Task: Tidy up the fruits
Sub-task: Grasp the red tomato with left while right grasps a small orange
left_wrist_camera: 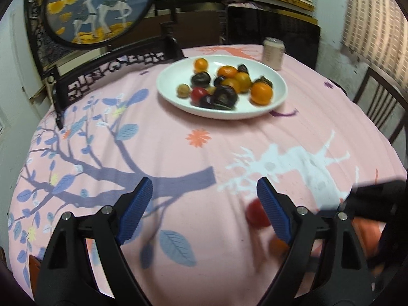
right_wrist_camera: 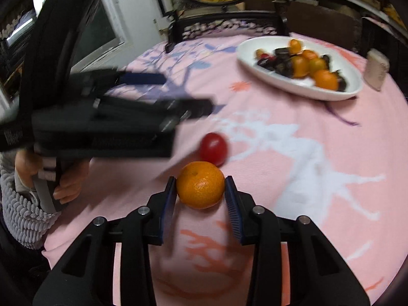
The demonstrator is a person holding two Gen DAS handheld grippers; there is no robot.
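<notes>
The right gripper [right_wrist_camera: 200, 191] has its blue ribbed fingers [right_wrist_camera: 233, 204] clenched on a round orange mandarin [right_wrist_camera: 200, 188], just beside a small red tomato [right_wrist_camera: 213, 148] on the pink-clothed worktop [right_wrist_camera: 293, 178]. The left gripper [left_wrist_camera: 204, 199] hovers released, well apart from the white oval plate [left_wrist_camera: 173, 97] of mixed fruit.

Two low wrist views across the tablecloth [left_wrist_camera: 178, 153] — shared plate [left_wrist_camera: 173, 94] beyond.

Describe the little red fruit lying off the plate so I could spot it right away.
Start at the white plate of fruit on the pink tablecloth, then come toward the near edge. The red fruit lies there on the cloth, just beyond the mandarin held between the right gripper's fingers. It is smaller, smooth and glossy red.
</notes>
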